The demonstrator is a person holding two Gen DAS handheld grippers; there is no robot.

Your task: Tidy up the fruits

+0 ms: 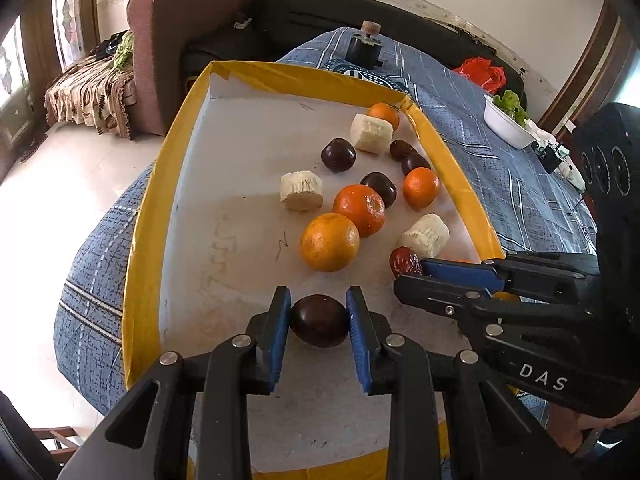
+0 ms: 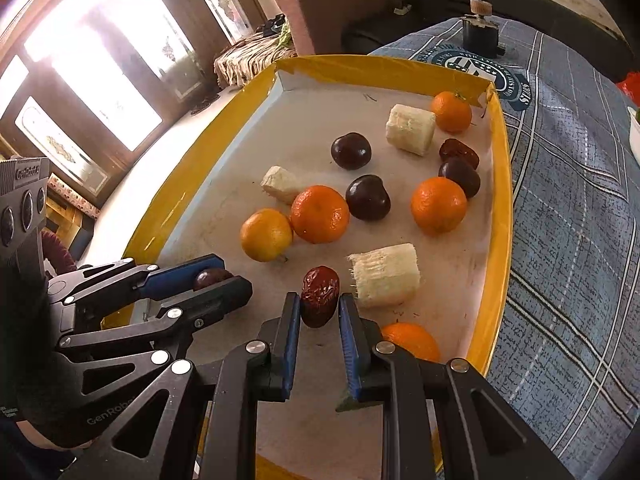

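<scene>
Fingers (image 1: 280, 320) of the left gripper (image 1: 319, 322) pinch a dark round plum (image 1: 318, 320) from both sides, low over the white floor of the tray (image 1: 144, 240). Fingers (image 2: 291, 320) of the right gripper (image 2: 319, 316) pinch a wrinkly red date (image 2: 320, 294) the same way, close to the near right corner of the tray.

Just beside the date lies a white peeled chunk (image 2: 384, 276), and an orange (image 2: 412, 340) sits behind the right finger. Farther in, two oranges (image 2: 294, 226) touch each other in the middle. A third orange (image 2: 439, 205) is near the right wall and a fourth orange (image 2: 452, 111) is in the far corner. Three more dark plums (image 2: 368, 198), two more white chunks (image 2: 410, 130) and another date (image 2: 458, 152) are spread around them.

All of this is inside the tray with yellow walls. It sits on a blue checked cloth (image 2: 568, 220) on the tabletop. A white bowl (image 1: 506, 122) with green leaves stands on the cloth, well apart from the tray.
</scene>
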